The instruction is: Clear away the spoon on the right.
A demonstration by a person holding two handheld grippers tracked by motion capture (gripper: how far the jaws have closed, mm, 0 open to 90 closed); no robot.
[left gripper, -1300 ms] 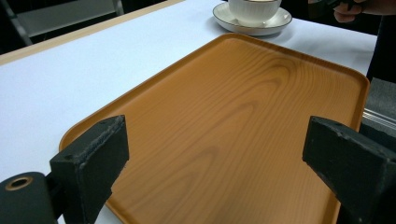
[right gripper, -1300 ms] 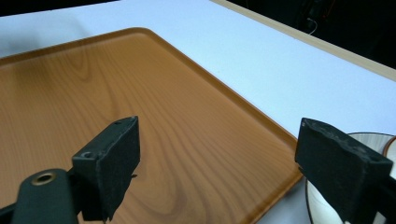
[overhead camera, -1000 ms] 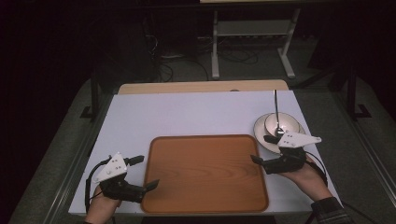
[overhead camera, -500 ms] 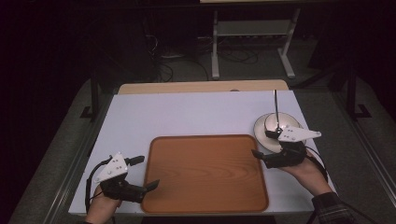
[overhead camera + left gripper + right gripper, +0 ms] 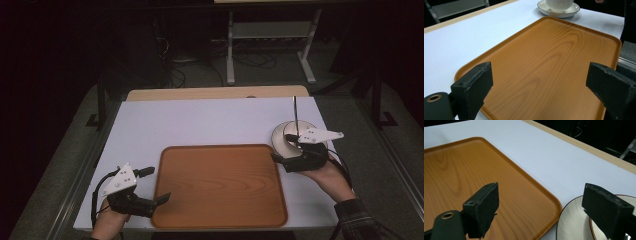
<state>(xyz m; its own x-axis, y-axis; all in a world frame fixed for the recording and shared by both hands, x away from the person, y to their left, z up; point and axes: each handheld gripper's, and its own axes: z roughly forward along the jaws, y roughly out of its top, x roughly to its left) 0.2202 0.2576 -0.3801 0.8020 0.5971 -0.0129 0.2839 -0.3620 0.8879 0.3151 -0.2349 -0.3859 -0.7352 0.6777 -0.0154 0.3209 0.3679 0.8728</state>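
Saucer [image 5: 284,137] with its cup sits on the bench just right of the tray [image 5: 218,184], directly beside the wide-open right gripper [image 5: 280,160]; left gripper [image 5: 162,198], also wide, is far off.

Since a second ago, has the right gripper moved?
Yes. The right gripper has shifted slightly toward the table's far edge, closer over the saucer beside the tray.
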